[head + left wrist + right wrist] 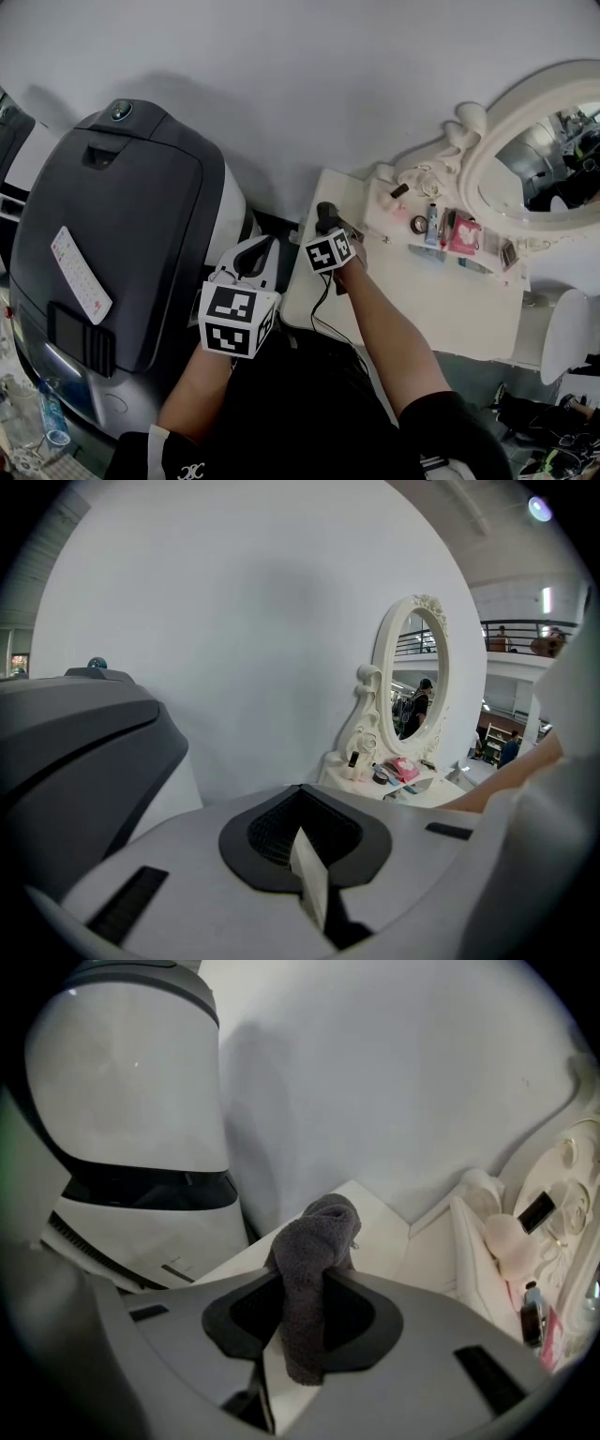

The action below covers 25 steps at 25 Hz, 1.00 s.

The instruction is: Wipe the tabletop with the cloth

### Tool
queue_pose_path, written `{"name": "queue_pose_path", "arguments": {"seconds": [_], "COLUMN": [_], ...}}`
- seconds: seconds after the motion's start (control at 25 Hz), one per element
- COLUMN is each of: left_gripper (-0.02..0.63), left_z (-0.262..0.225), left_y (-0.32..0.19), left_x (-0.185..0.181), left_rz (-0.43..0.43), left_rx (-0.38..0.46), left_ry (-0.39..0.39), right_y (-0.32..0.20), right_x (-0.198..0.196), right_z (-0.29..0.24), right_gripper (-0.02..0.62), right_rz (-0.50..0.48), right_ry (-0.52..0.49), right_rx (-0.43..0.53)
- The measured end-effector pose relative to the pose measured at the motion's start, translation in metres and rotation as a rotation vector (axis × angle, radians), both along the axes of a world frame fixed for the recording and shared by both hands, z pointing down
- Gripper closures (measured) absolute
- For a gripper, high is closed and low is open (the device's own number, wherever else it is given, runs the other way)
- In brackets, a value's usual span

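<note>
The right gripper's (305,1283) fingers (412,1297) are pinching the cloth (314,1241). They are closed as far as the dark grey towelling allows. One end is bunching up beyond the tips and the other is hanging down through the slot behind them. The left gripper's (300,789) fingers (394,813) are meeting with nothing between them, and it is idling off the counter's left end, taking no part.

The cloth is hovering at the near left corner of the white counter (469,309). No view is showing for sure whether it is pressing on the surface or hanging just above it. Judging by that, the pick-up is done and the wiping is only at its start. The whole bare front stretch is waiting, and so is the crowded back strip.

The right gripper view is giving the grip itself and the corner under the cloth. The head view is reducing all that to a dark smudge ahead of the marker cube. In return, the head view is laying out the full counter. It is showing the small toiletries (464,232) lined up below the ornate white mirror (544,159) and the large grey and white machine (122,244) standing to the left. The left gripper view is looking across from the side. It is showing the mirror upright against the wall and its own fingers empty.
</note>
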<state>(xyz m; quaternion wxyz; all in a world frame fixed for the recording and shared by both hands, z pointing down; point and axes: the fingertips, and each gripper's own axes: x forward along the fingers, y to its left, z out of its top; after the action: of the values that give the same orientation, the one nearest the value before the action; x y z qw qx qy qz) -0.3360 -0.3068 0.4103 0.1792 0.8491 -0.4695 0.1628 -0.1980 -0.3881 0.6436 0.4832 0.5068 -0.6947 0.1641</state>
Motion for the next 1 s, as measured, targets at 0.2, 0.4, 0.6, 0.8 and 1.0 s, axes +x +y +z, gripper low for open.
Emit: {"name": "queue_pose_path", "arguments": {"seconds": [0.2,0.4,0.6,0.8,1.0], "left_gripper": [0.6,0.6,0.6,0.6,0.6], "left_z": [0.006,0.015,0.013,0.014,0.019], "left_y": [0.003,0.011,0.018,0.033,0.055], "left_x": [0.006,-0.002,-0.01,-0.01,-0.003], "left_rz": [0.022,-0.015,-0.091,-0.16,-0.207], "left_rx": [-0.028,-0.076,-0.069,-0.071,-0.09], "left_ry": [0.008,0.016,0.004,0.01,0.01], "right_y": [0.023,0.047,0.07,0.105,0.144], "right_x": [-0.009,-0.019,-0.03,-0.046,-0.064], "right_z": [0.001,0.003,0.003,0.003,0.002], "right_gripper": [0.488,0.488,0.488,0.488,0.486], "right_rz": [-0.049,-0.114,-0.21,-0.324,-0.413], "right_ry": [-0.047,-0.098,-0.13,-0.185,-0.257], "right_rx": [-0.011,-0.043,-0.103,-0.152,-0.17]}}
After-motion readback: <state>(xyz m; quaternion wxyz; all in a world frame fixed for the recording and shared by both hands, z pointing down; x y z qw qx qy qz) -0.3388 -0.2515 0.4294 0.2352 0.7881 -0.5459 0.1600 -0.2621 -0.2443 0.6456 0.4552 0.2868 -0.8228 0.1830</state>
